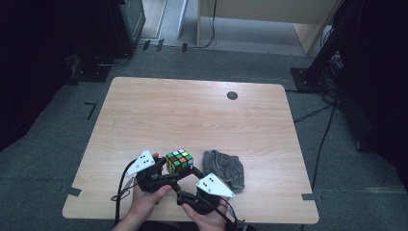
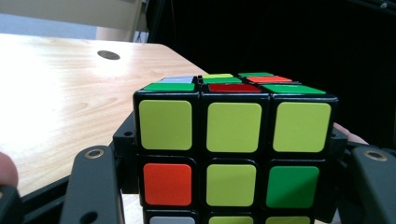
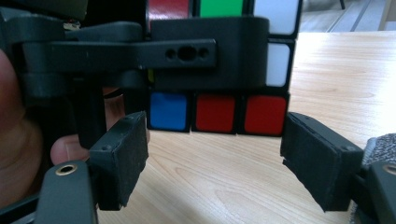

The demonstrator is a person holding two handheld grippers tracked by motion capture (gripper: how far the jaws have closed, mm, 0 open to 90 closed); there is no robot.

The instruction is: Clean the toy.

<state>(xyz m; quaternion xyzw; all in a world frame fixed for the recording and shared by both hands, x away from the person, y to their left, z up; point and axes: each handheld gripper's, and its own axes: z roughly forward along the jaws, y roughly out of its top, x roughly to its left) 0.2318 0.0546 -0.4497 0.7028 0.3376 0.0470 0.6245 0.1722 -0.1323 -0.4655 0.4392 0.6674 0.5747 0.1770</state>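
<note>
Cube (image 1: 179,161) sits at 6 o'clock on the table (image 1: 192,115), clamped by the left gripper (image 1: 166,169). Right gripper (image 3: 212,154), jaws apart, should close squarely on the bottom layer before twisting.

A laboratory or recording studio is suggested rather than a home; a single light wooden table (image 1: 192,115) is set on grey carpet (image 1: 231,60), and dark tape marks (image 1: 90,109) are stuck to the carpet around it, as though positions had been fixed; black stands with flat bases (image 1: 308,77) are placed at the far corners, and cables (image 1: 322,139) are trailed across the floor beside the table; both sides of the scene are closed off by black hangings (image 1: 38,57); pale wooden furniture (image 1: 269,14) is seen at the back; a round dark cable port (image 1: 232,95) is set into the tabletop, as on an office desk.
</note>
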